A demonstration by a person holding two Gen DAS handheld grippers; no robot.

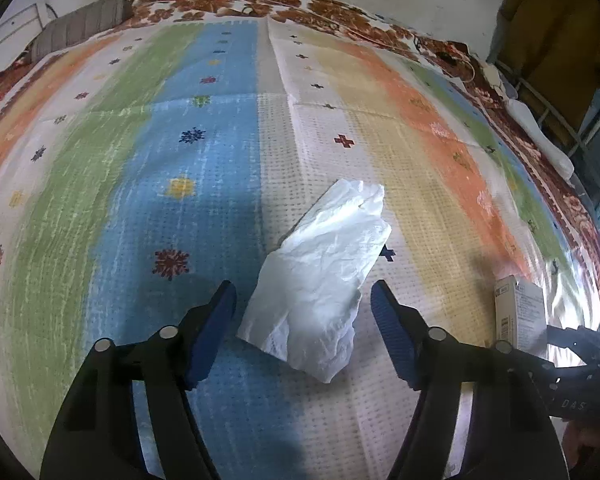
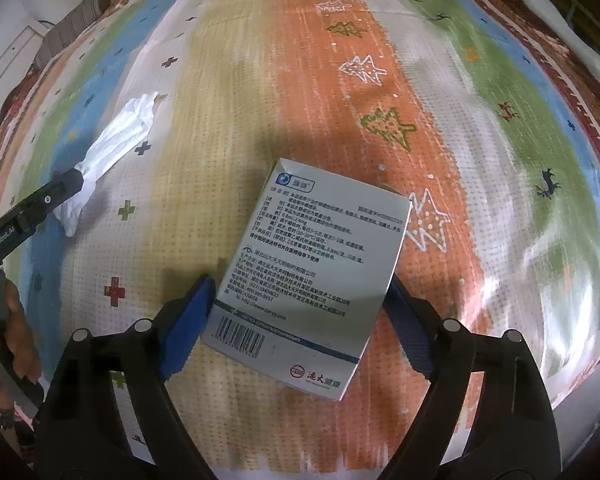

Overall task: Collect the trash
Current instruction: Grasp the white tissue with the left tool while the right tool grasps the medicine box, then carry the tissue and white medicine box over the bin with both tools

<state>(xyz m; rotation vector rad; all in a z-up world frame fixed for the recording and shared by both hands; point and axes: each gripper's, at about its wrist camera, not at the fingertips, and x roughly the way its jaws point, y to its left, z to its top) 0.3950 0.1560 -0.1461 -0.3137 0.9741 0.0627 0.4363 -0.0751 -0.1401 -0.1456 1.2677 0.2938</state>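
Observation:
A crumpled white plastic bag [image 1: 324,276] lies on the striped bedspread [image 1: 180,160]. My left gripper [image 1: 304,290] is open, with a blue pad on each side of the bag's near end, apart from it. The bag also shows in the right wrist view [image 2: 108,148], with the left gripper's finger at its near end. My right gripper [image 2: 300,288] is shut on a white medicine box [image 2: 316,276] with printed text and a barcode, both blue pads touching its sides. The box also shows at the right edge of the left wrist view [image 1: 520,310].
A grey pillow [image 1: 80,26] lies at the far left of the bed. A floral blanket border [image 1: 380,28] runs along the far and right edges. A metal bed rail [image 1: 548,108] and white cloth stand at the right. A hand [image 2: 8,320] holds the left gripper.

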